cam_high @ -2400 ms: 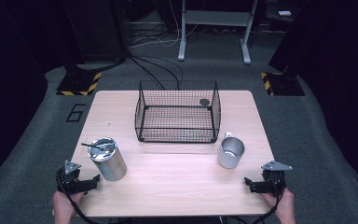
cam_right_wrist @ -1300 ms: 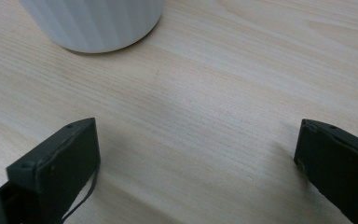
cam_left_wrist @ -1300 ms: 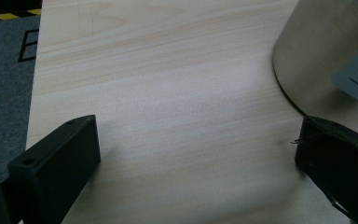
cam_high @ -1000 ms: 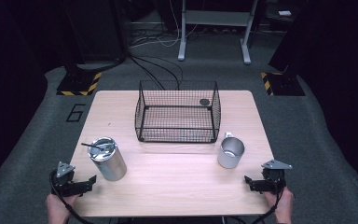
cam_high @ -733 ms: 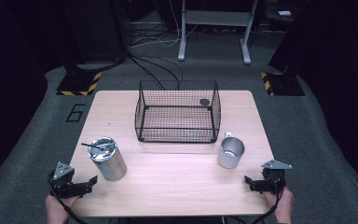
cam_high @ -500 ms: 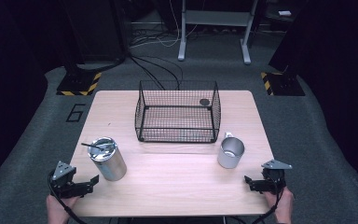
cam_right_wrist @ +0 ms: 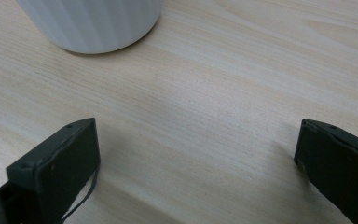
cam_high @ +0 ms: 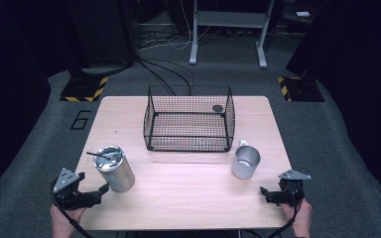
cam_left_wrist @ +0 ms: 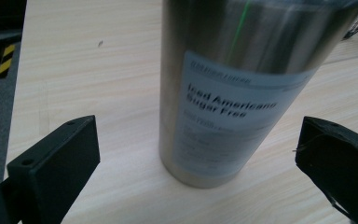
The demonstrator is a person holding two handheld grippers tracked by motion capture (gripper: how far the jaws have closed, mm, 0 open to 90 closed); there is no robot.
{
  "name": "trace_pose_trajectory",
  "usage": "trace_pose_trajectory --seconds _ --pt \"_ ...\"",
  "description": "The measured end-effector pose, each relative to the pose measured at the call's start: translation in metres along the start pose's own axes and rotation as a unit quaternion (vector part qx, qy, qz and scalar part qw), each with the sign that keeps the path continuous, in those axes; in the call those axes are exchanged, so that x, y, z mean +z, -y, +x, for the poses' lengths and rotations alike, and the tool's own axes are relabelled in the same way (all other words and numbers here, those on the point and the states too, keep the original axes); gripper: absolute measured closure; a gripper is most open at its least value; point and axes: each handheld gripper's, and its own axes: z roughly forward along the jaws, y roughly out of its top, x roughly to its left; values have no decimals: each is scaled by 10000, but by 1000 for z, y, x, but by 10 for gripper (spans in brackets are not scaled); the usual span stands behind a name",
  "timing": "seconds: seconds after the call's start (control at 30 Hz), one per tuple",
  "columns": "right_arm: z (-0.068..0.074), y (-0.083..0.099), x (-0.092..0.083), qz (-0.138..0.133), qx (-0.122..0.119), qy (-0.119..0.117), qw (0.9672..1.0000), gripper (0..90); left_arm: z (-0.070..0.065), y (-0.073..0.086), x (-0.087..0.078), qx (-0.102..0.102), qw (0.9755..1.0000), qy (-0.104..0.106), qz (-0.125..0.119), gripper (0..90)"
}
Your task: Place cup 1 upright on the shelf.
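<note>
The wooden table (cam_high: 188,188) carries a black wire basket (cam_high: 188,119) at its far middle. A tall steel tumbler (cam_high: 113,167) with a printed label stands upright near the left front, a spoon (cam_high: 99,154) resting in it. A small metal mug (cam_high: 245,161) stands right of centre. The left gripper (cam_high: 101,191) sits just beside the tumbler, jaws spread wide, not touching. The right gripper (cam_high: 264,192) rests near the mug, also wide open

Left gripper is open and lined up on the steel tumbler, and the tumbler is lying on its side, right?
Not quite. The left gripper is open and lined up on the steel tumbler, but the tumbler stands upright on the table, as the high view and left gripper view show.
</note>
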Motion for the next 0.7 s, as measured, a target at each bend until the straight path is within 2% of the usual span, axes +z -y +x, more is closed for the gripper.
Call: trace_pose_trajectory --seconds 0.2,0.47,0.6,0.7 --pt "0 0 0 0 -1 0 10000 0 -10 -11 0 118 9997 -55 -194 0" --pt "0 0 0 -1 0 2 10000 0 -18 -25 6 140 9991 -9 -397 0" --pt "0 0 0 -2 -2 1 10000 0 -20 -30 12 137 9986 -89 -503 0" --pt "0 0 0 -1 -2 1 10000 0 -21 -34 17 157 9989 -66 -446 0"
